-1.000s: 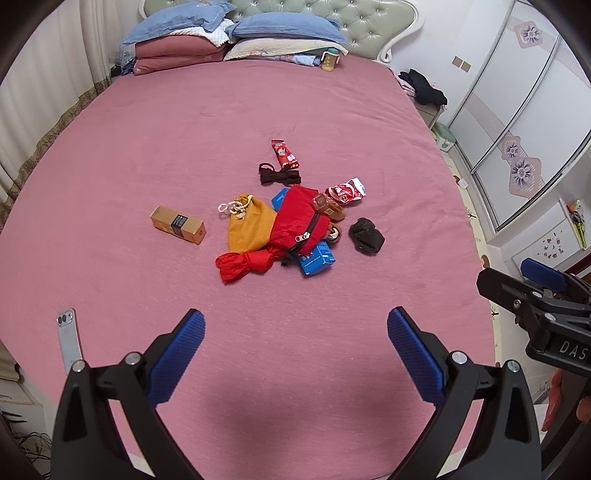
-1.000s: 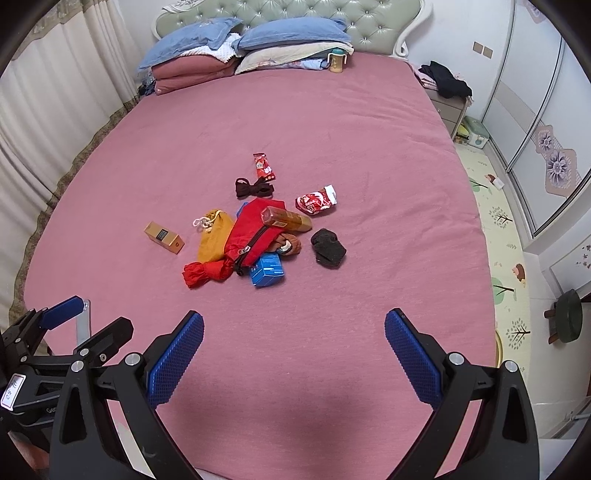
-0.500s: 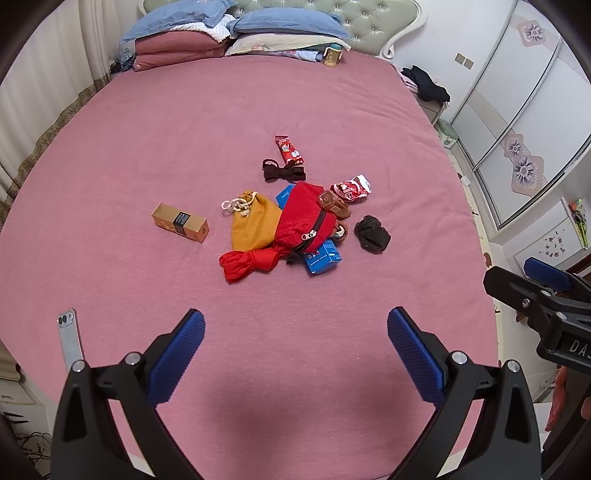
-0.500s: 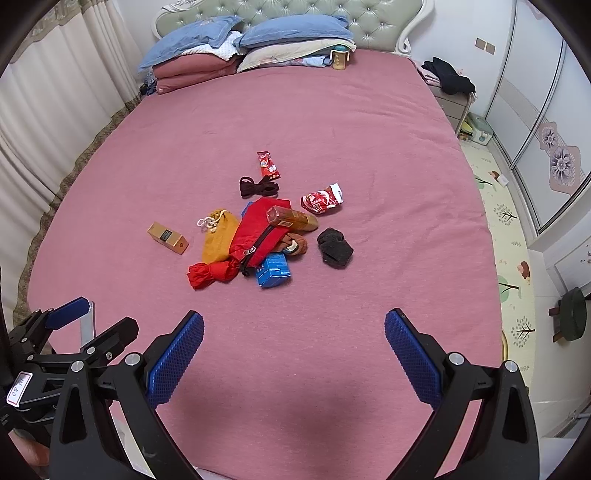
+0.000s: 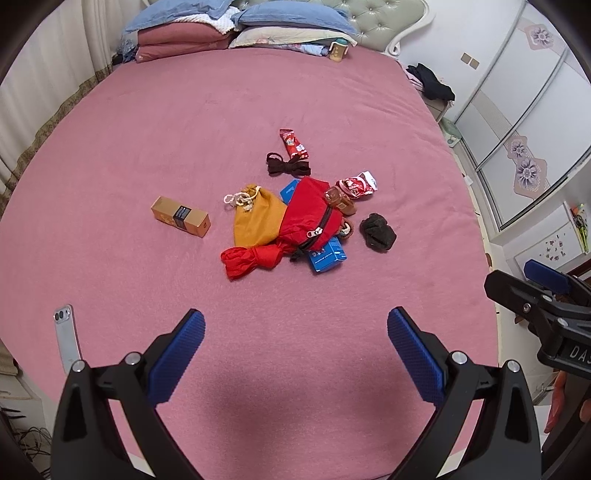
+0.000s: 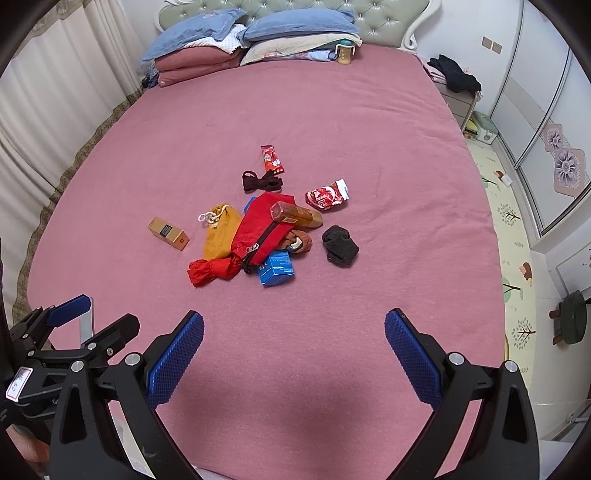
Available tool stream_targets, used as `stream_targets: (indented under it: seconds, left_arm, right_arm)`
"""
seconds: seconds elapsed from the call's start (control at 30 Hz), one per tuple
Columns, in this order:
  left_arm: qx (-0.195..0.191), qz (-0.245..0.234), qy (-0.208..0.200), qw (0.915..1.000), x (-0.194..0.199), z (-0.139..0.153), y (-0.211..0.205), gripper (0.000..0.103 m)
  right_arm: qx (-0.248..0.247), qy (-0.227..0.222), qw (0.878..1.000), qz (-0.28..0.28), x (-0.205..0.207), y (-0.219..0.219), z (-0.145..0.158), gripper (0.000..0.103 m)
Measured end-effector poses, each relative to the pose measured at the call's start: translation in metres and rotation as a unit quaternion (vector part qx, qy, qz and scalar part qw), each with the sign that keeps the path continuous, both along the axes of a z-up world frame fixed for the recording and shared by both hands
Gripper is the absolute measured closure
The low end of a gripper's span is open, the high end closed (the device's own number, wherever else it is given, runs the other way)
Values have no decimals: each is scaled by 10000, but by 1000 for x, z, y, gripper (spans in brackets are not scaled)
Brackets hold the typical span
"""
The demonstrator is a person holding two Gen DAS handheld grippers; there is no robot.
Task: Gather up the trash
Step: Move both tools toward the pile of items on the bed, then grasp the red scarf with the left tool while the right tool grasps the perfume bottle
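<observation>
A pile lies mid-bed: a red zip pouch (image 5: 310, 218) (image 6: 260, 229), a yellow drawstring bag (image 5: 258, 218) (image 6: 221, 232), a blue carton (image 5: 327, 256) (image 6: 276, 267), a brown tube (image 6: 295, 216), two red snack wrappers (image 5: 293, 142) (image 5: 356, 184) (image 6: 272, 158) (image 6: 327, 195), a dark lace bow (image 5: 288, 166) (image 6: 262, 181), a black cloth wad (image 5: 377, 232) (image 6: 340, 245). A gold box (image 5: 180, 216) (image 6: 168, 233) sits left of the pile. My left gripper (image 5: 295, 332) and right gripper (image 6: 293, 332) hang open over the near part of the bed, short of the pile, holding nothing.
The pink bed (image 5: 184, 129) (image 6: 388, 147) fills both views, pillows (image 5: 288, 18) (image 6: 295, 27) at the headboard. A phone (image 5: 66, 338) lies near the left edge. A cup (image 6: 345, 51) stands by the pillows. Wardrobe doors (image 5: 517, 110) and a play mat (image 6: 513, 236) lie right.
Both grippers have eased forward and a little higher over the bed, so the pile sits slightly lower in the right view. Jaws stay open; nothing was picked up.
</observation>
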State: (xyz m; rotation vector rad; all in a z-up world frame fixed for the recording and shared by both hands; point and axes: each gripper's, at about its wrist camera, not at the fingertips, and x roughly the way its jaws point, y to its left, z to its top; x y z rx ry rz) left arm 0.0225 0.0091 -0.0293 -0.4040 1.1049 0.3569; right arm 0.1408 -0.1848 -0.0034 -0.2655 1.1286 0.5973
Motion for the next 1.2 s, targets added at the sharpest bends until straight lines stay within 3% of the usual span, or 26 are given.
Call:
stream_targets:
  seconds: [0.6,0.9,1.2]
  left_arm:
    - [-7,-2,426,9991,30,-51,33,4]
    - [-96,-64,569,9983,54,-102,65,4]
    - [-150,-478,750,9959,79,-159,91,4]
  right_arm:
    - [-29,400,9992,69,31,28,-43,9]
    - [-133,639,9977,167,54,56,-85,9]
    - [-204,985,9948,168,68,80,-132,11]
